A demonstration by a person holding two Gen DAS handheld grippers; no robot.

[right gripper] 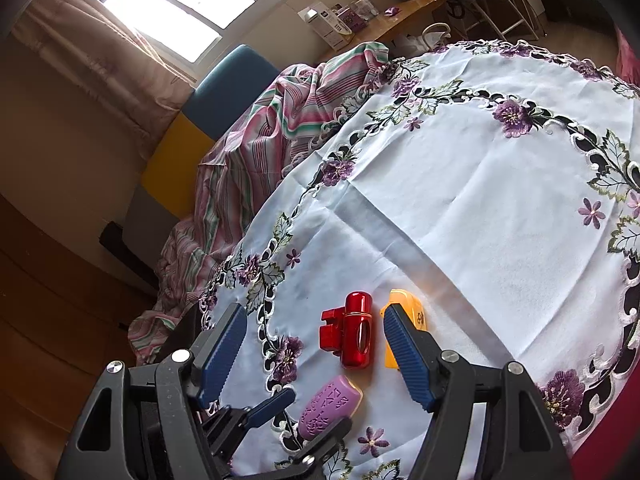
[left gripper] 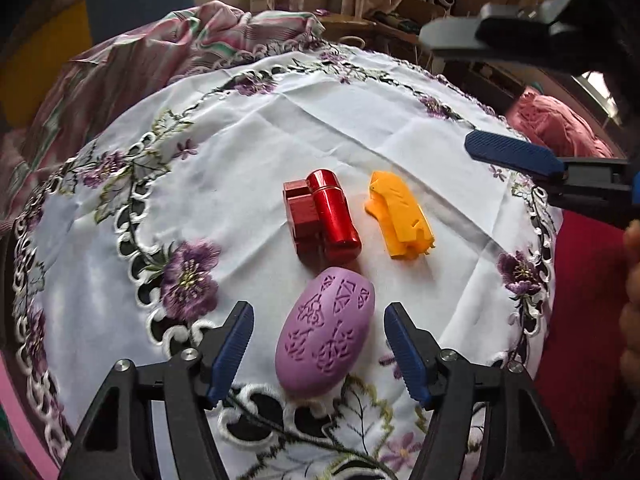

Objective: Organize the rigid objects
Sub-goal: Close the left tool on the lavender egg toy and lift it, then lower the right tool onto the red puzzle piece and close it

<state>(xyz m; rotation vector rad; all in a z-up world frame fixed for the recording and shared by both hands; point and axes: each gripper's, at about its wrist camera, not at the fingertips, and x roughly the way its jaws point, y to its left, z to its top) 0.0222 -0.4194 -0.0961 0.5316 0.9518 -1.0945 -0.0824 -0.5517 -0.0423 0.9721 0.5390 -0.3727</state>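
Note:
A purple oval piece with carved patterns [left gripper: 326,330] lies on the embroidered white tablecloth [left gripper: 248,152]. My left gripper [left gripper: 318,316] straddles it, open, with a gap between each blue pad and the piece. Beyond it lie a red metallic cylinder with a block clip [left gripper: 322,216] and a yellow plastic piece [left gripper: 400,220], side by side. In the right wrist view my right gripper [right gripper: 313,311] hovers open above the red piece [right gripper: 354,336], holding nothing. Its right finger hides part of the yellow piece [right gripper: 416,314]. The left gripper [right gripper: 319,407] shows low around the purple piece [right gripper: 330,402].
A striped pink cloth [left gripper: 160,52] is bunched at the table's far left edge, with a blue chair [right gripper: 228,84] behind it. A wooden desk with boxes [right gripper: 384,16] stands beyond. A person's hand [left gripper: 632,280] and red fabric [left gripper: 580,320] are at the right.

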